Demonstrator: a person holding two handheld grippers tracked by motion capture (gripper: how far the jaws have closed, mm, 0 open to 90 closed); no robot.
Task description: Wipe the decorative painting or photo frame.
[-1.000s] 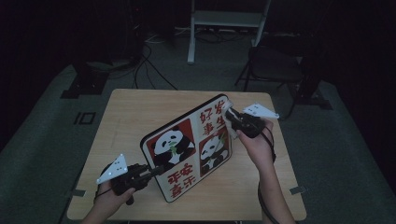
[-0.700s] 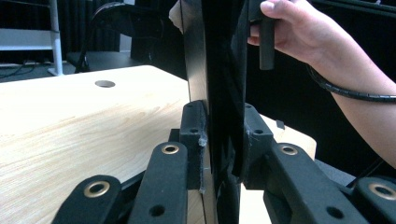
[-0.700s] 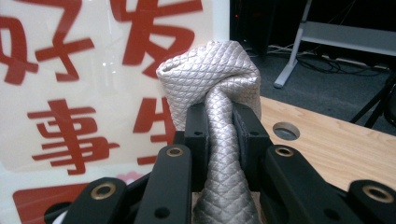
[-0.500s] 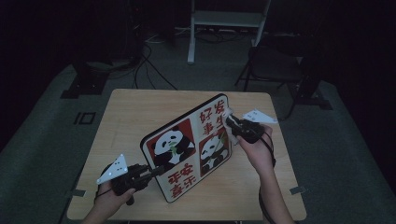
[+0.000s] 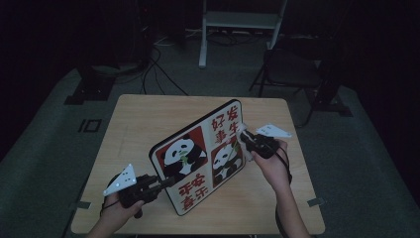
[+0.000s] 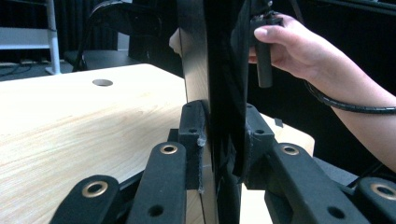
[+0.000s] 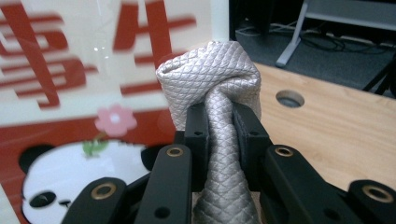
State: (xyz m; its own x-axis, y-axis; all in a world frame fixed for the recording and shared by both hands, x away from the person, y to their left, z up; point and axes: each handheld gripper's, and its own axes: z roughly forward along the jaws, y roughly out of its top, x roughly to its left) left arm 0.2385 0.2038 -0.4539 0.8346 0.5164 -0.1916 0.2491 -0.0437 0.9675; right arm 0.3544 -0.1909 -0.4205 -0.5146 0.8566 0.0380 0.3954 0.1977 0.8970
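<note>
I count one table [image 5: 148,124], one panda board [image 5: 198,158] standing tilted on it, one grey cloth [image 7: 210,79], two grippers. My left gripper [image 6: 219,140] clamps the board's lower edge; my right gripper [image 7: 219,126] pinches the cloth against its face. I'd hold the board steady and wipe with light pressure.

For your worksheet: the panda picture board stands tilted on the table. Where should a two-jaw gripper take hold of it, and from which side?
Grip the panda board by its thin edge near a lower corner, coming in level from the side, one jaw on each face. The board is flat and wide, so only its thickness fits between jaws. The left gripper shows this: it clamps the edge while the right gripper presses a silvery cloth to the front.
</note>
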